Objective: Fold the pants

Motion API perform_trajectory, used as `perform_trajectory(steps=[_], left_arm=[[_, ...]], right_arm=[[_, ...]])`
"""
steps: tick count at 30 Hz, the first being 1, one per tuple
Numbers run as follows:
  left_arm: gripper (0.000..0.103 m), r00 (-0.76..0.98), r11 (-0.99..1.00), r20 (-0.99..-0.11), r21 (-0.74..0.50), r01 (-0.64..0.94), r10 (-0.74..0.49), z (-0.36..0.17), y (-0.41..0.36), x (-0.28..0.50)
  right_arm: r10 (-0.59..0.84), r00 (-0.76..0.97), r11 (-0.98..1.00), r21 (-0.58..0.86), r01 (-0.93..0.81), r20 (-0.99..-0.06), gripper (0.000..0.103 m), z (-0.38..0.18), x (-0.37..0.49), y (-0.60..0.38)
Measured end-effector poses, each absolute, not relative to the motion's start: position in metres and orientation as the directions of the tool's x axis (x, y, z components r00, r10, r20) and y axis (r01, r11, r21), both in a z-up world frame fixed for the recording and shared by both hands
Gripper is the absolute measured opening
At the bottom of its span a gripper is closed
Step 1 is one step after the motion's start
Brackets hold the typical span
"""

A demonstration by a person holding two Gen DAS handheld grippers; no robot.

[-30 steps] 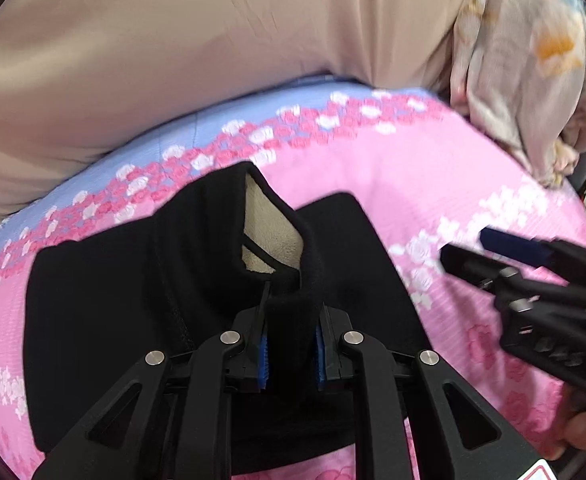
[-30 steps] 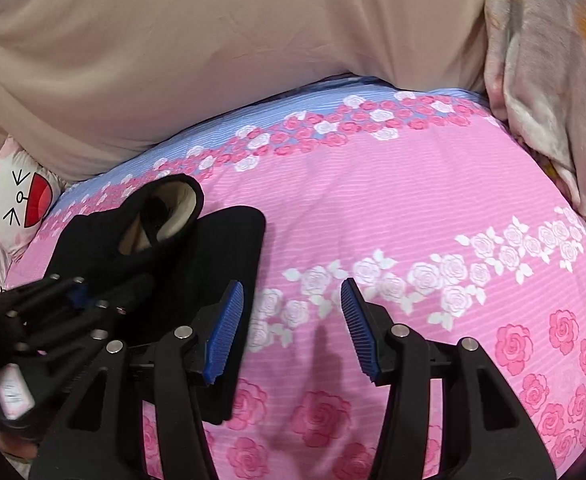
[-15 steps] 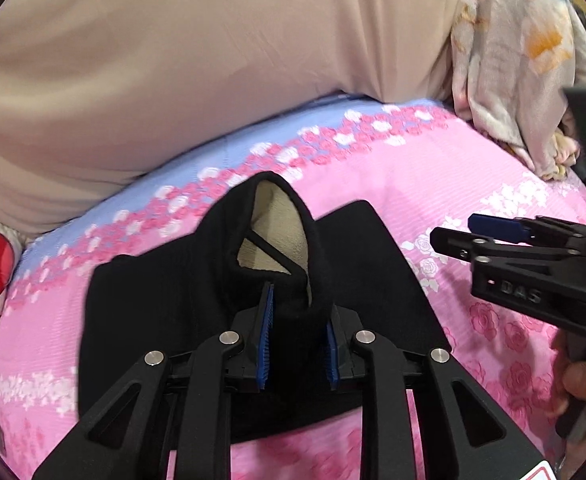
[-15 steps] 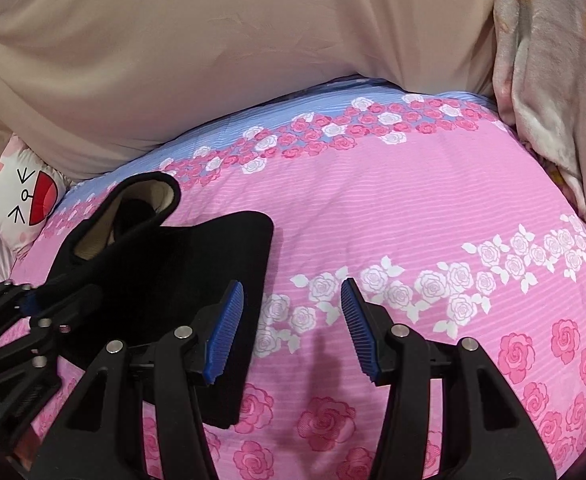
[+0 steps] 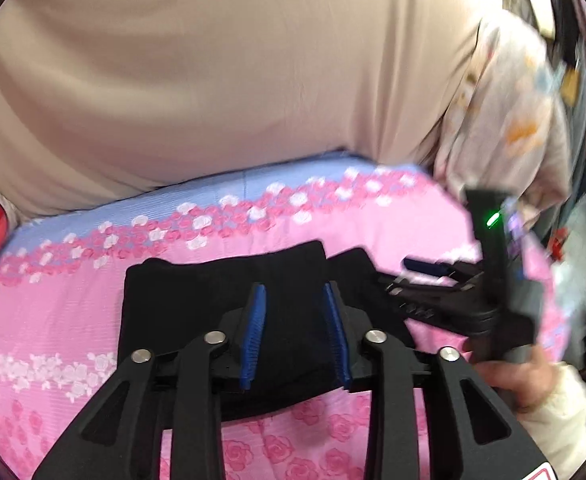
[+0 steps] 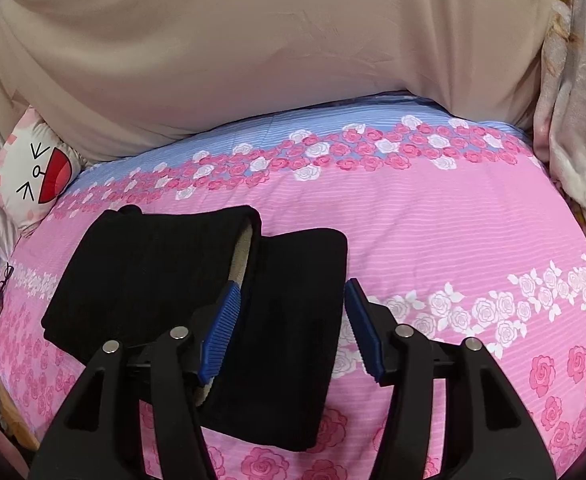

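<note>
The black pants (image 5: 221, 304) lie folded in a flat bundle on the pink rose bedspread (image 5: 53, 320). In the right wrist view the pants (image 6: 149, 276) show a beige lining at the fold. My left gripper (image 5: 295, 332) is open and empty, just above the bundle. My right gripper (image 6: 291, 328) is open and empty over the bundle's right part; it also shows in the left wrist view (image 5: 433, 276), held by a hand at the right.
A beige cover (image 6: 253, 48) rises behind the bed. A cartoon-face pillow (image 6: 33, 172) lies at the far left. A floral blanket (image 5: 505, 120) hangs at the right. The bedspread (image 6: 453, 240) stretches to the right of the pants.
My left gripper has opened and let go of the pants' fold, which now lies flat on the bundle. My right gripper has moved left over the pants.
</note>
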State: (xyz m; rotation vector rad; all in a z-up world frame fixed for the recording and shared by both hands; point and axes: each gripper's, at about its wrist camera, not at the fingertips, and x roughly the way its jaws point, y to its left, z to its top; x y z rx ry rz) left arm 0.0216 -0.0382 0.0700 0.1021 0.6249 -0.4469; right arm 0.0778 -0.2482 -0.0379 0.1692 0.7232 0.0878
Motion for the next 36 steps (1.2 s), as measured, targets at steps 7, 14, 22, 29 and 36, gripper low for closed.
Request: perform_trajectory(steps=[7,14,22,29,36], left_arm=[[0.045,0.806,0.983,-0.591,0.157,0.094,0.017,0.041,0.018,0.069],[0.045,0.720,0.990,-0.684,0.138,-0.026,0.115,-0.008,0.061,0.099],[0.045,0.657,0.989,-0.739,0.112,-0.094,0.146,-0.038,0.107,0.108],[0.045,0.654,0.991,-0.745,0.104,-0.082,0.133,-0.042,0.107,0.110],[0.048,0.697,0.992,-0.708,0.118,-0.043,0.114,-0.025,0.088,0.106]], right_arm=[[0.235,0.714,0.961,0.267,-0.071,-0.660,0.065,-0.037,0.086,-0.242],[0.328,0.641,0.937,0.323,-0.129,-0.695,0.078,-0.048,0.115,-0.220],[0.378,0.585,0.917,0.376,-0.132,-0.718,0.077,-0.074,0.140,-0.203],[0.460,0.620,0.886,0.375,-0.273,-0.636,0.008,-0.030,0.138,-0.178],[0.359,0.720,0.933,0.250,-0.259,-0.594,0.009,0.028,0.123,-0.208]])
